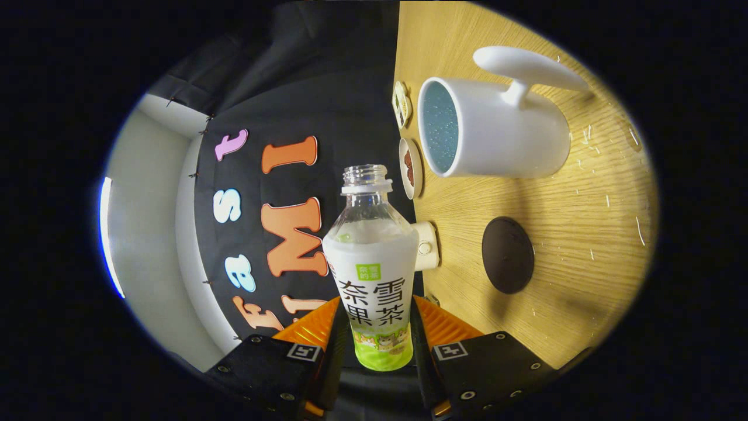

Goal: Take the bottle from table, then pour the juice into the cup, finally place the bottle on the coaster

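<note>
Clear plastic bottle (374, 263), uncapped, light and slippery: gripper (377, 345) fingers clamp its labelled lower body; cup (497, 131) at 1 o'clock, coaster (507, 255) at 3.

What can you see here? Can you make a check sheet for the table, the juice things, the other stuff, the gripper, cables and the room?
Surface: wooden table, pale grain, with small light flecks; view is rolled sideways.
Job's things: bottle, cap off, held between the fingers; white cup with a handle, its mouth facing the bottle; dark round coaster on the table, nothing on it.
Clutter: two small round items and a small white box at the table's far edge; too small to tell more.
Grippers: hand-held gripper shut on the bottle, both fingers pressing its label.
Cables: nothing seen.
Surroundings: black cloth wall, pale wall beside it.
</note>
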`<action>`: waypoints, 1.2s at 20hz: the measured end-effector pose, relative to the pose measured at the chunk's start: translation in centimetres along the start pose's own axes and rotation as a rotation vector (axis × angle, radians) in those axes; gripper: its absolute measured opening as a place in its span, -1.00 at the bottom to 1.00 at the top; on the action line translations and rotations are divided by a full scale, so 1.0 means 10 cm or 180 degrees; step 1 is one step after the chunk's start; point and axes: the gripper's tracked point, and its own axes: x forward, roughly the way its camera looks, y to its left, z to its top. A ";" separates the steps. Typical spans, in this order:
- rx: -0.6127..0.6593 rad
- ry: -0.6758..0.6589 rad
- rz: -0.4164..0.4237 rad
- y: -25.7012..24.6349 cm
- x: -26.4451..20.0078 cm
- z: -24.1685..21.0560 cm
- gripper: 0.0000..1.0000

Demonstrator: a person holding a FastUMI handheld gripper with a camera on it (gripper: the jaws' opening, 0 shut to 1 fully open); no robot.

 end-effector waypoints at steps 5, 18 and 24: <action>0.0193 -0.0034 0.0018 0.01 -0.02 0.09 0.11; 0.0507 -0.0086 0.0125 0.11 -0.02 0.16 0.11; 0.0655 -0.0116 0.0166 0.15 -0.01 0.19 0.11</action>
